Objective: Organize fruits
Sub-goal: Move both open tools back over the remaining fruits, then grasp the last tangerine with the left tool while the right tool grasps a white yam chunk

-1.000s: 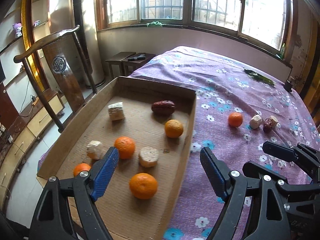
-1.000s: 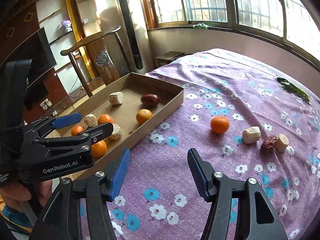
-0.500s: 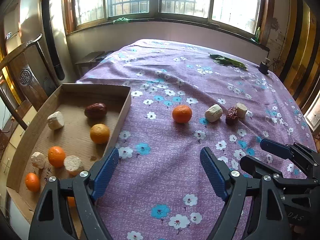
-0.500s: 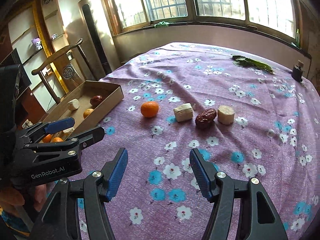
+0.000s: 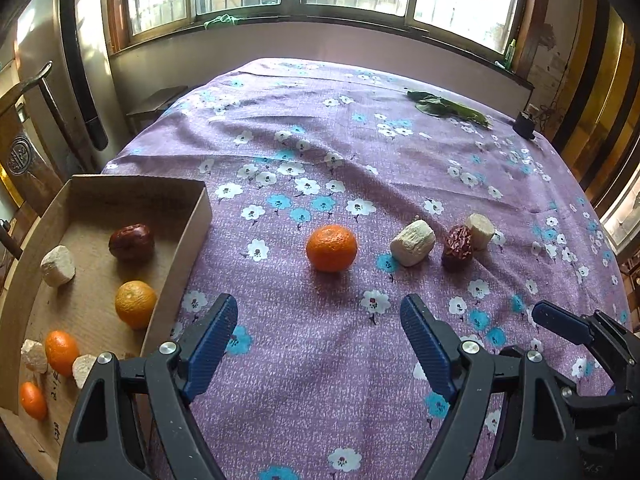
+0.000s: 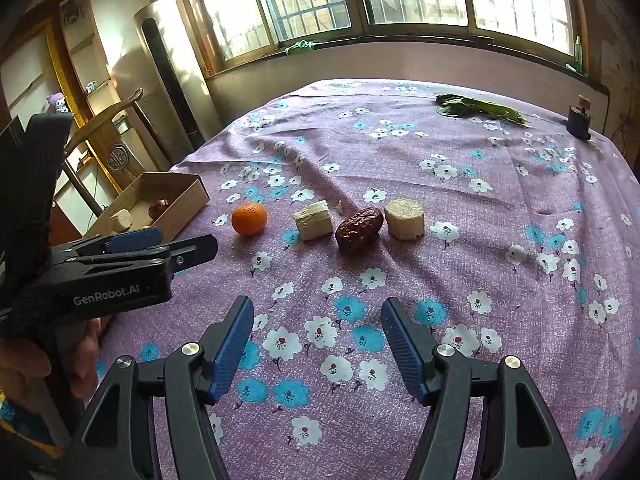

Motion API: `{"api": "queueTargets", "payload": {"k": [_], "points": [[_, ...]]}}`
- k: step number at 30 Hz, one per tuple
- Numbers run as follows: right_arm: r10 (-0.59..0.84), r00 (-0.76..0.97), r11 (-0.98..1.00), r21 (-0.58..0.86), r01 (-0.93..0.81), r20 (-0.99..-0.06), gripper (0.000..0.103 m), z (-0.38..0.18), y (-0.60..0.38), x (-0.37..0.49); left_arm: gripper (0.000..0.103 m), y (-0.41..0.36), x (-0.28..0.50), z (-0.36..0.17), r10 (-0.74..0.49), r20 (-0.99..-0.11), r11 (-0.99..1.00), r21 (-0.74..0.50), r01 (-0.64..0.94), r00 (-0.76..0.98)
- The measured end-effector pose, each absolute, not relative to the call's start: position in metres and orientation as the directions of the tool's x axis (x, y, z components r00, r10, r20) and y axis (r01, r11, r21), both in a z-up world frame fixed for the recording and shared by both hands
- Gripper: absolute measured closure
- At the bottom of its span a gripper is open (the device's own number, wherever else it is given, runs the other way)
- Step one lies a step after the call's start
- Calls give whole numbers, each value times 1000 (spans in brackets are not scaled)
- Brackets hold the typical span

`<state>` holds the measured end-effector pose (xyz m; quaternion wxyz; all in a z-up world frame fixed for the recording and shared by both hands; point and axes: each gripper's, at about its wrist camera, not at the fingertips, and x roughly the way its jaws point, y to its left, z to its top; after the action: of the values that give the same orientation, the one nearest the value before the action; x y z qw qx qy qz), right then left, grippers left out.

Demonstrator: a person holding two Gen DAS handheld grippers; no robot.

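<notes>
On the purple flowered cloth lie a mandarin (image 5: 331, 247) (image 6: 249, 219), a white chunk (image 5: 412, 242) (image 6: 313, 221), a dark red date (image 5: 458, 242) (image 6: 359, 228) and a second white chunk (image 5: 480, 231) (image 6: 404, 218), in a row. My left gripper (image 5: 319, 325) is open and empty, just short of the mandarin. My right gripper (image 6: 317, 327) is open and empty, short of the date. The cardboard tray (image 5: 199, 220) (image 6: 188, 201) at the left holds several mandarins, white chunks and a date (image 5: 131, 241).
Green leaves (image 6: 480, 107) and a small dark object (image 6: 579, 119) lie at the far right of the table. A wooden chair (image 6: 116, 136) and a tall standing unit (image 6: 172, 68) stand left of the table, below the windows.
Both grippers have swung right, away from the tray and toward the row of fruit on the cloth. Both stayed open and empty.
</notes>
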<state>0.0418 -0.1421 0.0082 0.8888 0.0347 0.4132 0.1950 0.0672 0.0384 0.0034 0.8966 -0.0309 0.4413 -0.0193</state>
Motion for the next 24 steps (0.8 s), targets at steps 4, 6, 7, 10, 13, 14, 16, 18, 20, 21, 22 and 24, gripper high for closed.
{"api": "queueTargets", "payload": {"k": [4, 6, 7, 10, 13, 14, 16, 18, 20, 21, 22, 24], "points": [[379, 580, 921, 231, -314, -721, 32, 6, -149, 47, 20, 36, 90, -8, -50, -811, 997, -74, -18, 583], [381, 579, 921, 238, -310, -721, 32, 5, -154, 49, 20, 36, 99, -13, -38, -818, 997, -70, -35, 575], [383, 579, 920, 243, -306, -720, 32, 4, -156, 51, 20, 35, 105, -17, -36, -820, 996, -73, -42, 571], [390, 573, 918, 259, -300, -721, 32, 0, -161, 54, 20, 35, 117, -24, -26, -825, 996, -73, -61, 565], [396, 566, 916, 269, -298, -723, 32, -5, -164, 57, 20, 34, 125, -31, -16, -827, 995, -67, -69, 562], [399, 563, 915, 272, -299, -724, 32, -6, -164, 57, 28, 34, 127, -33, -15, -827, 995, -66, -69, 562], [401, 558, 914, 273, -302, -727, 32, -7, -163, 58, 54, 33, 128, -33, 9, -815, 997, -40, -72, 580], [400, 553, 913, 268, -306, -730, 32, -8, -161, 59, 69, 33, 127, -32, -41, -810, 996, -81, -42, 586], [404, 547, 911, 271, -310, -733, 32, -8, -158, 60, 69, 33, 126, -31, -39, -810, 996, -78, -42, 585], [410, 544, 908, 276, -314, -732, 32, -7, -156, 61, 69, 33, 124, -31, -38, -809, 996, -79, -44, 587], [421, 538, 903, 283, -322, -730, 32, -6, -154, 61, 70, 34, 121, -30, -36, -809, 996, -80, -49, 586], [437, 520, 894, 289, -343, -734, 32, -6, -146, 65, 70, 37, 114, -28, -38, -808, 995, -85, -53, 588]]}}
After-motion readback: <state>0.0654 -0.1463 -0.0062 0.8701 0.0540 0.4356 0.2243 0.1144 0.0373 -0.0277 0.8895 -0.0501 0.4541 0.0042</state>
